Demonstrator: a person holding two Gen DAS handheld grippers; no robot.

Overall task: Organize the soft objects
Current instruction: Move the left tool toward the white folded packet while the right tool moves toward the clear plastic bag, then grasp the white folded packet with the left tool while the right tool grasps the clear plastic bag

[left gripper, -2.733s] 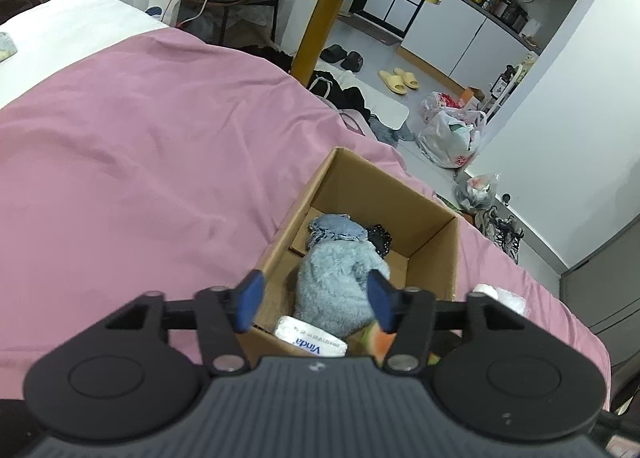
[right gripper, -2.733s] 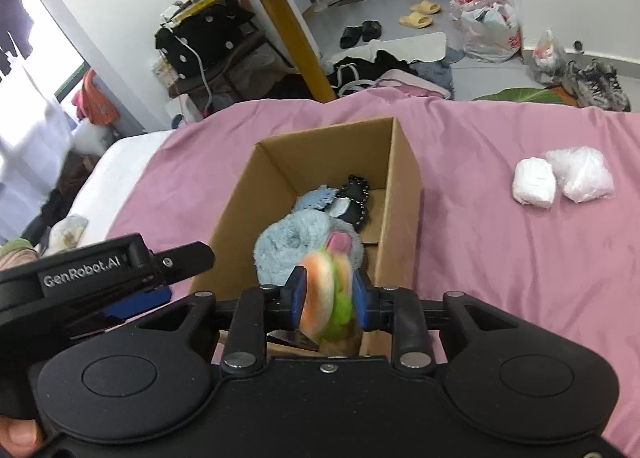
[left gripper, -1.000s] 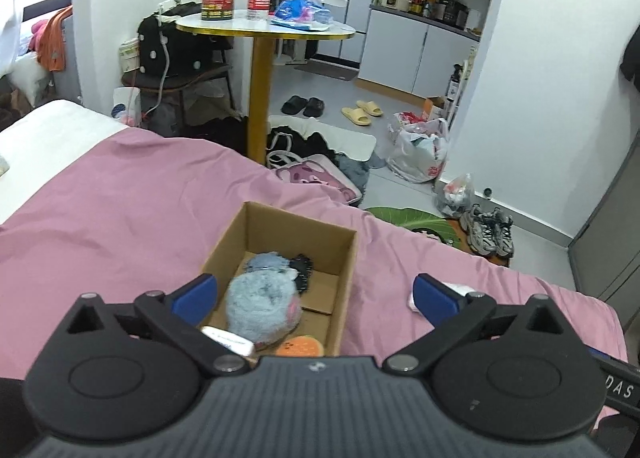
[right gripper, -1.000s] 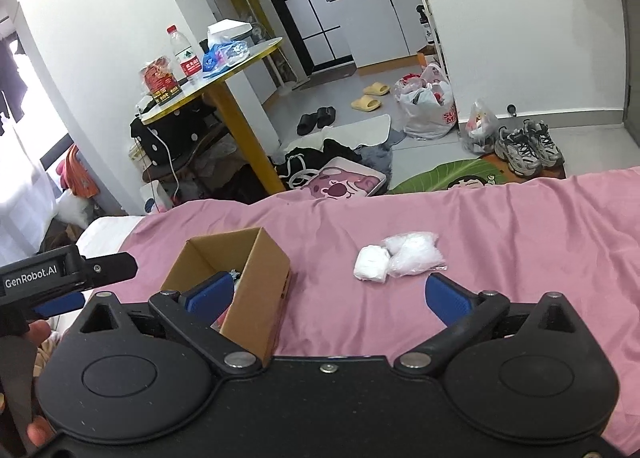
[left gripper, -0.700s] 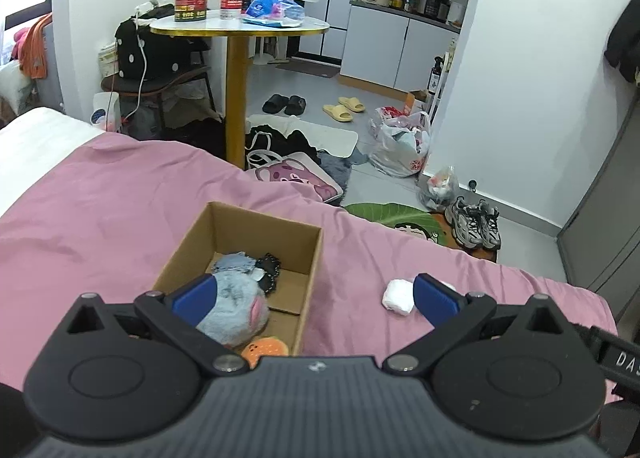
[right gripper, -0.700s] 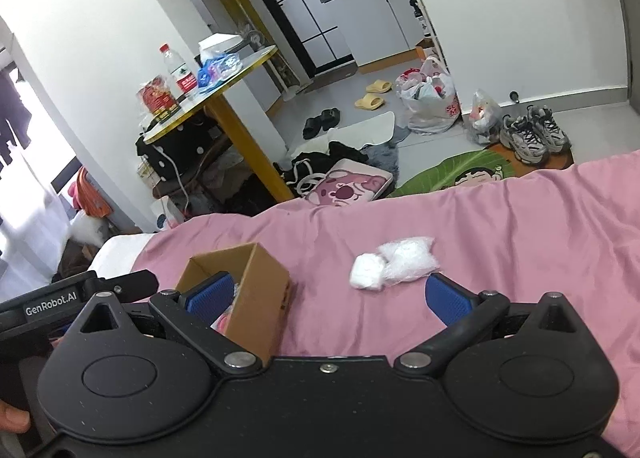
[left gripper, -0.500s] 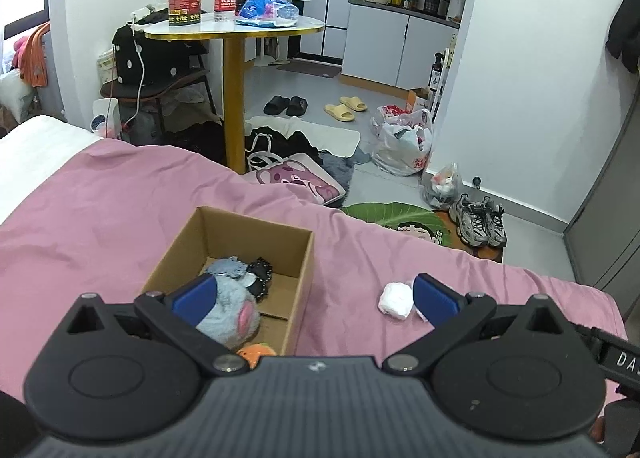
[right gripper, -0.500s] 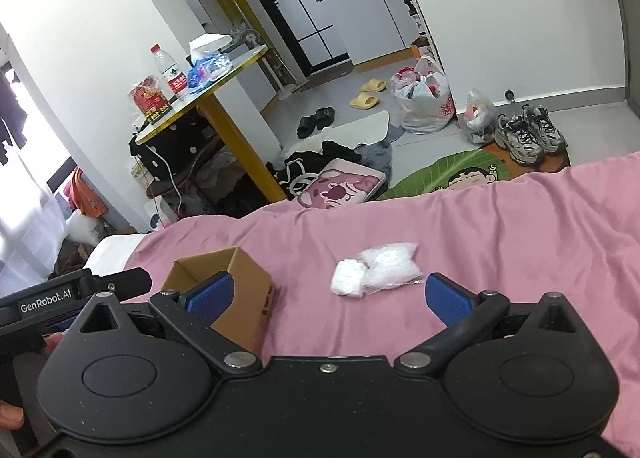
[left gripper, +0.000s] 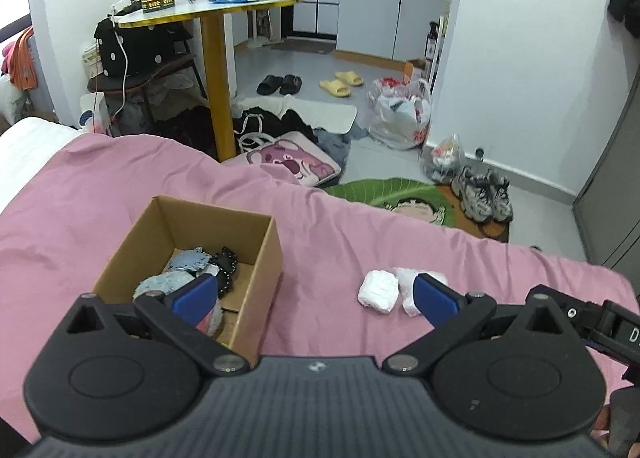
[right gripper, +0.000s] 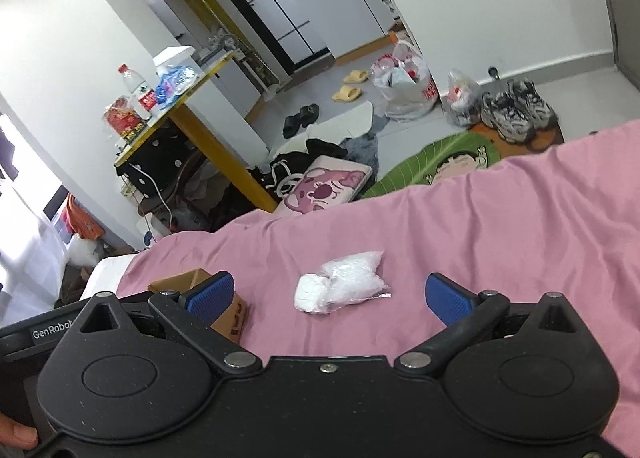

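Pink bedspread: white bundles between right hand-held gripper pads

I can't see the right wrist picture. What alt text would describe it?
An open right gripper hangs over a pink bedspread, facing a white folded bundle that touches a clear plastic bag. A corner of a cardboard box shows at the left; a cluttered floor and a yellow-legged table lie beyond.

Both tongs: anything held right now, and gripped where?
Nothing. The left tongs and right tongs are both open and empty; the white packets lie loose on the pink sheet.
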